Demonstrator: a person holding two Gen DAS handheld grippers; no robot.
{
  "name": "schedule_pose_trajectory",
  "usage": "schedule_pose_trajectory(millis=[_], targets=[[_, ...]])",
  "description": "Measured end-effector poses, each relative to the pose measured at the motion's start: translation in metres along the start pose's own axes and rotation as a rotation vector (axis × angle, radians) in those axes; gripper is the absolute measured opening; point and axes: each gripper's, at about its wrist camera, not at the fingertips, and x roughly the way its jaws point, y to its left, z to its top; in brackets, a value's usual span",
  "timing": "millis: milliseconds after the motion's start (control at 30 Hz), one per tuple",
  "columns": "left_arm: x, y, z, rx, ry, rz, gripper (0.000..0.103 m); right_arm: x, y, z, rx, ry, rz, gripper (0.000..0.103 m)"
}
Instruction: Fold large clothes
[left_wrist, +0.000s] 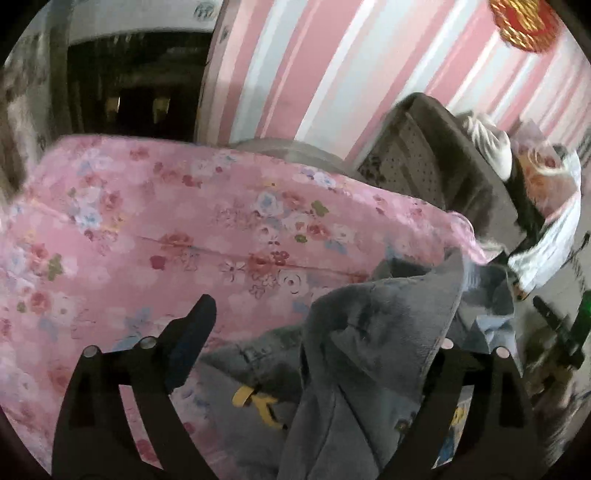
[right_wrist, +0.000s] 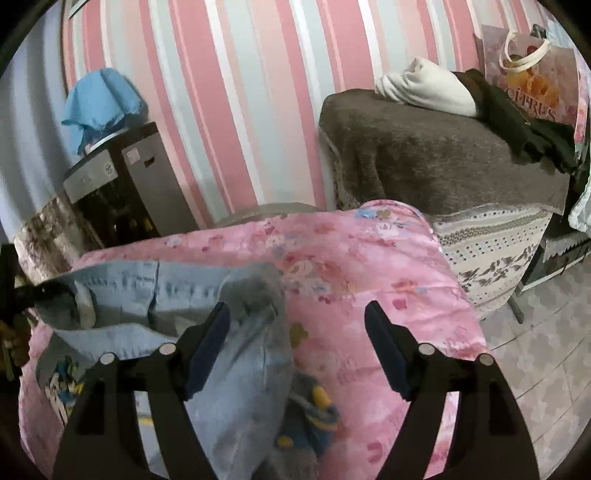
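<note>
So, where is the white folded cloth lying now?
In the right wrist view, the white folded cloth lies at upper right, on the brown blanket, with dark clothes at its right side, against the striped wall.

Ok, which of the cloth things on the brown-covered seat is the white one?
The rolled white bundle at the seat's back edge by the striped wall; the dark garment beside it is nearly black.

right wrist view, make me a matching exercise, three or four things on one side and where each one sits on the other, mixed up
Things:
1. grey-blue garment
2. white folded cloth
3. blue cloth
4. printed bag

Places:
A. draped over the dark cabinet, left
B. against the striped wall, far right
C. on the pink floral cover
D. on the brown-covered furniture

Pairs: 1-C, 2-D, 3-A, 4-B
</note>
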Motion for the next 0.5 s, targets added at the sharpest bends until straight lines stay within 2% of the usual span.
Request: schedule_pose_trajectory(millis=[67,233,400,500], targets=[[-0.013,-0.008,-0.007,0.043,-0.028,0.0,0.093,-0.007,0.003,-0.006,-0.006,-0.007,0.007,0.076],[-0.047,-0.021,-0.015,0.061,-0.114,-0.057,0.097,-0.018,0.011,-0.014,-0.014,-0.012,0.03,0.076],[-0.05,-0.038,-0.029,0.18,-0.146,0.069,0.097,-0.023,0.025,-0.016,-0.051,-0.007,0.044,0.076],[-0.043,-0.055,-0.037,0.309,-0.154,0.138,0.097,-0.017,0.032,-0.016,-0.091,0.025,0.045,0.076]])
